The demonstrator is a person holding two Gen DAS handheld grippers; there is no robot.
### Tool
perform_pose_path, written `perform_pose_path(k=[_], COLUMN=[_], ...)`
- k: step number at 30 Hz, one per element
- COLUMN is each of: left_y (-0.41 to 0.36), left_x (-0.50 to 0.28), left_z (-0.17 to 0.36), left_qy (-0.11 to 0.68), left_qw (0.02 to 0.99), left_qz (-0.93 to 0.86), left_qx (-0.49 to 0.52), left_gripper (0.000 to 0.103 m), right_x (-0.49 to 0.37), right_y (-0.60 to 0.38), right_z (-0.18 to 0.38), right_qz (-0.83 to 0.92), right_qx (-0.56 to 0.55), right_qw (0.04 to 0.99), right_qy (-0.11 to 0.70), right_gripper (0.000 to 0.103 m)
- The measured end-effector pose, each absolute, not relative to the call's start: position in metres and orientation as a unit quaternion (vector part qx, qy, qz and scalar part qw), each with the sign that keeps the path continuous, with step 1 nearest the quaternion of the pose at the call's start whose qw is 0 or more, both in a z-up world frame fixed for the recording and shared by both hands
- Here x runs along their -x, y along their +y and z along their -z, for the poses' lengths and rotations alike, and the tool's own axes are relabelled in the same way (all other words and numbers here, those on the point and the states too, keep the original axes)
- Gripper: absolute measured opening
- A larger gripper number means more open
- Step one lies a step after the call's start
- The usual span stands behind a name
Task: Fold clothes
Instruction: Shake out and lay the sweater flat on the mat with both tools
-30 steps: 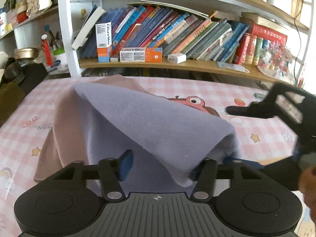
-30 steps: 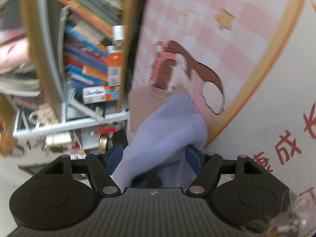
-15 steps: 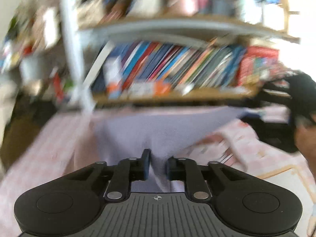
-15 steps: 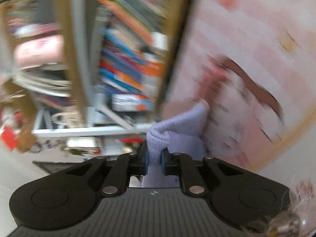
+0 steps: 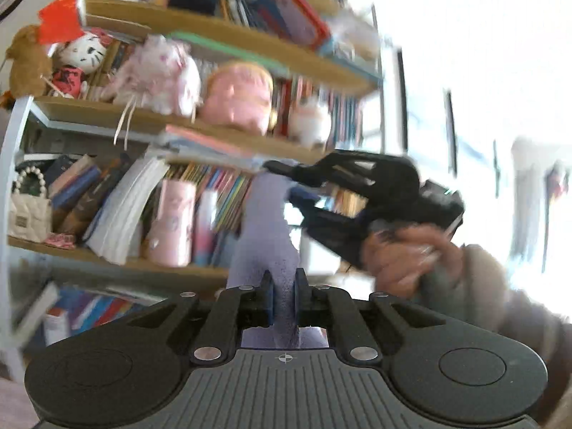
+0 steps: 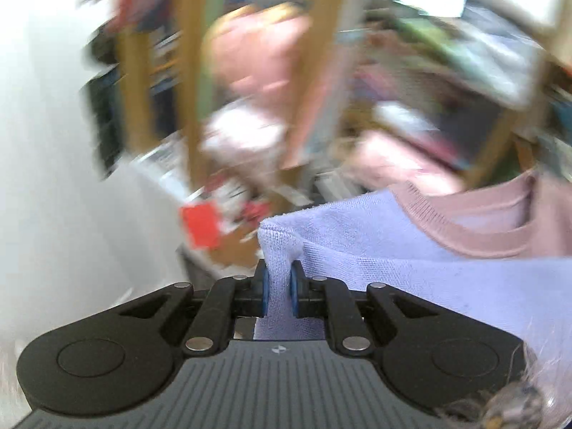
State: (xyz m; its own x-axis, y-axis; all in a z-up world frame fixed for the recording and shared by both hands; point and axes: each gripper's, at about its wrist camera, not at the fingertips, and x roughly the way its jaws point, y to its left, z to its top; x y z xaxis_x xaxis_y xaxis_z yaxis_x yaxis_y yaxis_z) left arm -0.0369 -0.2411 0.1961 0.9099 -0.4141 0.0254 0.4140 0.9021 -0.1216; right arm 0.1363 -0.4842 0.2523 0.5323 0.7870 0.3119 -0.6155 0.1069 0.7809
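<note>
A lavender knit top (image 5: 266, 236) with a dusty-pink collar (image 6: 475, 236) is held up in the air between both grippers. My left gripper (image 5: 284, 291) is shut on a fold of its lavender fabric. My right gripper (image 6: 277, 291) is shut on another bunched edge of it (image 6: 279, 250), with the collar to its right. In the left wrist view the right gripper (image 5: 282, 169) shows ahead, pinching the top's upper end, held by a hand (image 5: 400, 257). The table is out of view.
A bookshelf (image 5: 200, 136) with books, plush toys (image 5: 236, 96) and a pink cylinder (image 5: 171, 223) stands straight ahead of the left gripper. A bright window (image 5: 482, 107) is at the right. The right wrist view is motion-blurred, showing the shelf (image 6: 193, 100) sideways.
Both grippers closed on the top and have swung it up off the pink table. The views now look at the upper shelves instead of the tabletop.
</note>
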Motion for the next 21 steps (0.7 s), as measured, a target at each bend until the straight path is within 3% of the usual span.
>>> perform_pose_path(k=[3, 12, 19, 21], left_y=[-0.219, -0.145, -0.1, -0.092], left_x=[0.03, -0.005, -0.018, -0.029], left_z=[-0.18, -0.033, -0.015, -0.012], left_qy=[0.041, 0.319, 0.355, 0.36], left_qw=[0.975, 0.937, 0.927, 0.925], left_qz=[0.197, 0.063, 0.036, 0.037], left_qx=[0.093, 0.125, 0.118, 0.114], left_gripper=[0.01, 0.009, 0.01, 0.01], right_x=[-0.149, -0.18, -0.179, -0.18], right_y=[-0.449, -0.342, -0.296, -0.287], right_z=[-0.24, -0.057, -0.031, -0.031], right_qz=[-0.477, -0.338, -0.322, -0.315], right_qx=[-0.447, -0.423, -0.397, -0.383], right_qw=[0.744, 0.747, 0.753, 0.762], right_qy=[0.134, 0.386, 0.414, 0.418], right_gripper=[0.011, 0.011, 0.012, 0.019])
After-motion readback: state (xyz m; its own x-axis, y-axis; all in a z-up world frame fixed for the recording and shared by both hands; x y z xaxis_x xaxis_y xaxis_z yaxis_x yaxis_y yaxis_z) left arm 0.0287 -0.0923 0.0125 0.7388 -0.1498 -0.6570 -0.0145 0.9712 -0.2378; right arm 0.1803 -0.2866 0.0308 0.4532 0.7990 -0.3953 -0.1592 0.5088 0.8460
